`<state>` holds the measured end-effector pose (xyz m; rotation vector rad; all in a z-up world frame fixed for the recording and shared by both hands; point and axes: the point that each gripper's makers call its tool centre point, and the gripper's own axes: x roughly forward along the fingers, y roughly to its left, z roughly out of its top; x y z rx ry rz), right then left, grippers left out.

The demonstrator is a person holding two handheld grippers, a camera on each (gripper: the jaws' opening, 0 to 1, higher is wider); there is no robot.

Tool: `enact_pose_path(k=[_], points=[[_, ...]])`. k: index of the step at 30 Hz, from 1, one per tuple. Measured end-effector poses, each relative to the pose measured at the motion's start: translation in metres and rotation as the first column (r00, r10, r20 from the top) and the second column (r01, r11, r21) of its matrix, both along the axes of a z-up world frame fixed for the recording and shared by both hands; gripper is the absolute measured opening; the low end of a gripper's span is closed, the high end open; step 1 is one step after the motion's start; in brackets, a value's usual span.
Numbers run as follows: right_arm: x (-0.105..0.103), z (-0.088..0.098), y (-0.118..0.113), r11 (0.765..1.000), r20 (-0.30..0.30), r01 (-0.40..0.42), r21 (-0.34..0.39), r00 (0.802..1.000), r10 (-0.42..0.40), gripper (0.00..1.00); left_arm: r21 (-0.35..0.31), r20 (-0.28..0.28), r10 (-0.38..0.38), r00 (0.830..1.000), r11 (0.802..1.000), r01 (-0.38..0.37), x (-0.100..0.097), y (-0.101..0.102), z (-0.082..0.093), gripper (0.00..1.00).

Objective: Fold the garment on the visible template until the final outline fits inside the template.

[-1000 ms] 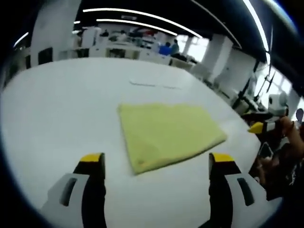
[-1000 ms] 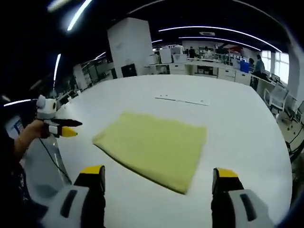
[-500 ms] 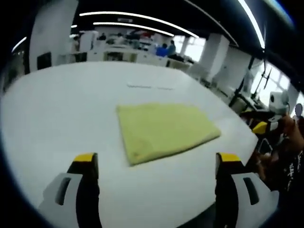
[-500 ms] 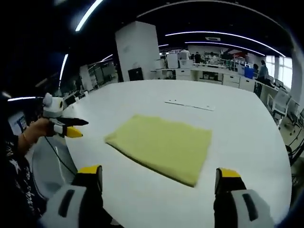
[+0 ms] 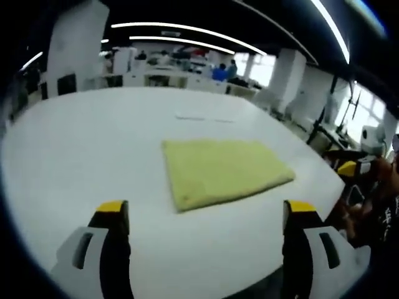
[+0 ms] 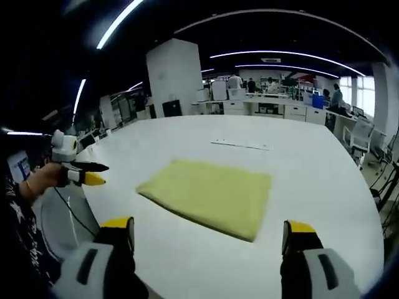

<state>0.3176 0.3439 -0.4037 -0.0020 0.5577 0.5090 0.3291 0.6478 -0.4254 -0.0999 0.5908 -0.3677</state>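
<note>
You are holding both tongs wide open and empty — the left gripper and the right gripper are each hovering back from the white table, touching nothing. The folded yellow garment is lying flat ahead of both, well apart from either set of jaws. In the left gripper view its long axis is running across your line of sight, the near corner pointing roughly between the jaws. In the right gripper view the garment is sitting centred ahead, with the left gripper showing off to the side in your hand. Neither arm is looking clearly nearer. A faint outline — possibly the template — is lying beyond the cloth, too faint to judge the fit. No containers are in play.
</note>
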Motion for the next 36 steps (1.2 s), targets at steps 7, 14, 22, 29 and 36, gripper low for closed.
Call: enact_pose_path(k=[7,14,22,29,36], points=[[-0.0029,-0.0059,-0.0056,0.999,-0.015,0.004,-0.036,1.0,-0.005,0.99,0.002,-0.005,0.011,1.0,1.0,-0.011,-0.0024,0.0031,-0.0008,0.99],[-0.0041,-0.0052,-0.006,0.999,-0.017,0.003,-0.038,1.0,-0.004,0.99,0.029,-0.005,0.002,1.0,1.0,-0.002,-0.0008,0.0031,-0.0003,0.99],[-0.005,-0.005,-0.0065,0.999,-0.017,0.002,-0.045,1.0,-0.002,0.99,0.027,-0.012,0.004,1.0,1.0,-0.004,-0.0022,0.0034,-0.0014,0.99],[-0.0052,-0.0057,-0.0058,0.999,-0.022,0.005,-0.042,1.0,-0.006,0.99,0.033,-0.017,0.002,1.0,0.999,-0.002,-0.0054,0.005,-0.003,0.99],[-0.005,-0.0041,-0.0078,0.999,-0.026,0.01,-0.046,1.0,-0.011,0.99,0.024,-0.012,-0.002,1.0,1.0,0.002,-0.0055,0.0027,-0.0007,0.99]])
